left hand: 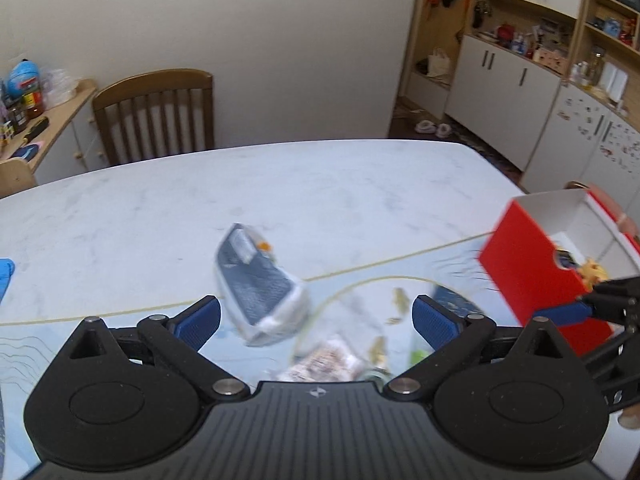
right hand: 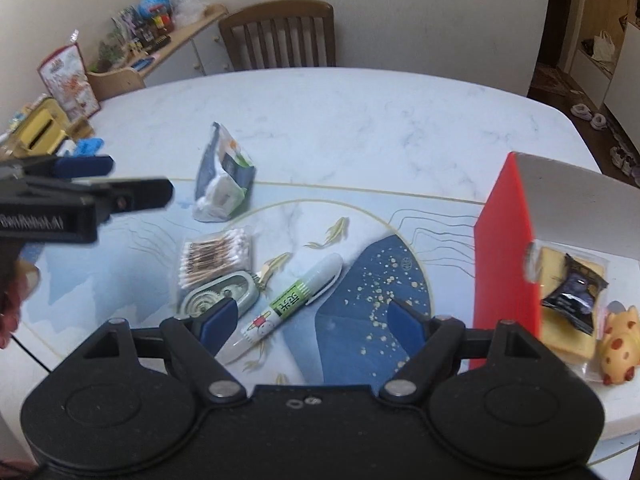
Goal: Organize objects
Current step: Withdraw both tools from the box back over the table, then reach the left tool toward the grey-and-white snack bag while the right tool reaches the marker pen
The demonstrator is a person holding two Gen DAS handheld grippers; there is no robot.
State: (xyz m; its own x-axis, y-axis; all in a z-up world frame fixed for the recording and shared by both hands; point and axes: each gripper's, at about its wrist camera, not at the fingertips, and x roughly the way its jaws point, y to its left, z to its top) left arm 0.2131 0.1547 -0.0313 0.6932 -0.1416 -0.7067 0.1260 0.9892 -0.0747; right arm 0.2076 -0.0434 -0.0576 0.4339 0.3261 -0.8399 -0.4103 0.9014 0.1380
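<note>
A red box (right hand: 504,264) with a white inside stands at the table's right side; it also shows in the left wrist view (left hand: 532,264). It holds a dark wrapped snack (right hand: 574,294), a yellow packet (right hand: 568,332) and a spotted yellow toy (right hand: 618,346). On the table lie a grey-blue tissue pack (right hand: 222,172) (left hand: 256,280), a bag of cotton swabs (right hand: 216,254) (left hand: 324,362), a correction tape (right hand: 220,294) and a white pen (right hand: 286,306). My left gripper (left hand: 316,316) is open above the tissue pack. My right gripper (right hand: 310,318) is open above the pen.
A wooden chair (left hand: 154,114) stands at the table's far side. A sideboard (right hand: 176,36) with clutter is at the far left. Cabinets and shelves (left hand: 520,60) stand at the right. The table (left hand: 360,184) is white marble with a blue fish pattern.
</note>
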